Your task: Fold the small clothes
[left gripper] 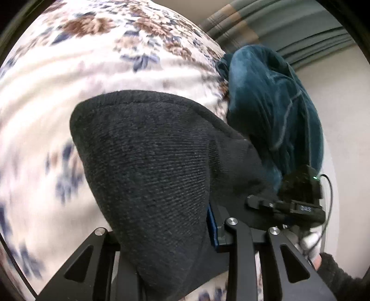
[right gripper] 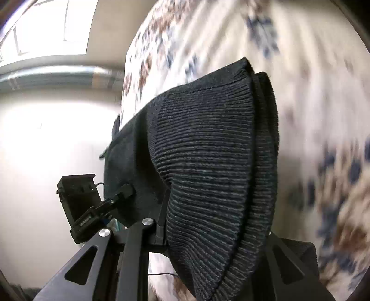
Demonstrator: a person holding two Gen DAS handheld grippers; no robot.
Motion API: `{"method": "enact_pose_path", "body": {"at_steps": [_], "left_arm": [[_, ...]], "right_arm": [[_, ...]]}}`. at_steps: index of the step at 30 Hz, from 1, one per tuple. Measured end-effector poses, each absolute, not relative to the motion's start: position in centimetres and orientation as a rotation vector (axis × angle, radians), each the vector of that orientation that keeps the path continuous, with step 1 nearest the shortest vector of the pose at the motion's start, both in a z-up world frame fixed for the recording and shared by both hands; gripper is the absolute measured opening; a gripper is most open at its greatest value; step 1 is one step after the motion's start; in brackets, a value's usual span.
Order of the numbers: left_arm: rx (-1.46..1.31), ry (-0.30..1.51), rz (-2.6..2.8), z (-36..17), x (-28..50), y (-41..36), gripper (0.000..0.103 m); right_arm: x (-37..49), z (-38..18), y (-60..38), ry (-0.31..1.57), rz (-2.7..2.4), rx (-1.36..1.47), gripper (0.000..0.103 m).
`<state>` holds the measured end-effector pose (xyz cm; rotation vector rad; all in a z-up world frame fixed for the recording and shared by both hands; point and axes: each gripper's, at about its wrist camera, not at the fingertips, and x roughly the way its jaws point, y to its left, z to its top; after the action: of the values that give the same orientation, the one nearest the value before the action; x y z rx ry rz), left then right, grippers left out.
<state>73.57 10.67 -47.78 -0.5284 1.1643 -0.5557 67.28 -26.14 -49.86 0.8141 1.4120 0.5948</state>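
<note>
A black knit garment [left gripper: 148, 150] hangs lifted above the bed, stretched between both grippers. In the left wrist view my left gripper [left gripper: 166, 222] is shut on one edge of it, and the cloth drapes over the fingers and hides their tips. My right gripper [left gripper: 286, 206] shows at the right, clamped on the garment's other end. In the right wrist view the ribbed hem of the garment [right gripper: 208, 150] fills the middle, folded in layers, with my right gripper [right gripper: 208, 222] shut on it. My left gripper [right gripper: 111, 201] appears at the left, gripping the far edge.
A cream blanket with brown and blue flowers [left gripper: 92, 58] covers the bed beneath. A teal velvet garment [left gripper: 266, 97] lies in a heap at the bed's edge. Striped curtains [left gripper: 254, 20] and a pale wall stand behind. A hand in a dark sleeve [left gripper: 337, 273] holds the right gripper.
</note>
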Motion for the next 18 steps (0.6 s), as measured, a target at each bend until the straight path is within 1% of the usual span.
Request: {"method": "enact_pose_path", "body": {"at_steps": [3, 4, 5, 8, 10, 11, 12, 13, 14, 15, 16, 17, 18], "left_arm": [[-0.466, 1.2, -0.545, -48.6, 79.0, 9.8, 0.027], [-0.439, 1.23, -0.533, -49.2, 81.1, 9.3, 0.028], [-0.409, 1.265, -0.514, -50.1, 82.6, 9.0, 0.032], [-0.382, 1.399, -0.453, -53.7, 85.8, 8.9, 0.033], [-0.391, 1.431, -0.426, -55.4, 86.2, 9.3, 0.044], [-0.402, 1.434, -0.413, -55.6, 86.2, 9.5, 0.055], [-0.421, 1.434, -0.387, -55.8, 85.8, 10.1, 0.067], [-0.423, 1.429, -0.368, -55.7, 85.4, 10.4, 0.072], [-0.411, 1.42, -0.348, -55.5, 84.8, 10.8, 0.079], [-0.383, 1.414, -0.33, -55.4, 84.2, 11.0, 0.086], [-0.345, 1.404, -0.307, -55.2, 83.4, 11.1, 0.09], [-0.298, 1.385, -0.278, -55.0, 82.7, 11.1, 0.095], [-0.256, 1.367, -0.257, -54.7, 82.2, 10.9, 0.097]], "right_arm": [[71.5, -49.2, -27.2, 1.371, 0.558, 0.837, 0.021], [73.0, -49.5, -27.6, 1.36, 0.529, 0.841, 0.021], [74.1, -49.6, -27.3, 1.357, 0.507, 0.858, 0.021], [76.5, -50.8, -27.9, 1.37, 0.403, 0.832, 0.021], [77.7, -52.0, -28.7, 1.415, 0.304, 0.783, 0.023], [78.1, -52.5, -29.3, 1.442, 0.263, 0.765, 0.023], [78.3, -52.7, -29.8, 1.455, 0.243, 0.747, 0.028], [78.4, -52.6, -30.0, 1.466, 0.218, 0.687, 0.043], [78.2, -52.3, -29.7, 1.465, 0.182, 0.602, 0.051], [77.8, -51.6, -29.5, 1.455, 0.139, 0.487, 0.066], [77.8, -51.3, -28.5, 1.448, 0.113, 0.414, 0.083], [77.2, -51.0, -28.3, 1.439, 0.068, 0.306, 0.089], [77.0, -51.0, -27.7, 1.423, 0.04, 0.241, 0.093]]}}
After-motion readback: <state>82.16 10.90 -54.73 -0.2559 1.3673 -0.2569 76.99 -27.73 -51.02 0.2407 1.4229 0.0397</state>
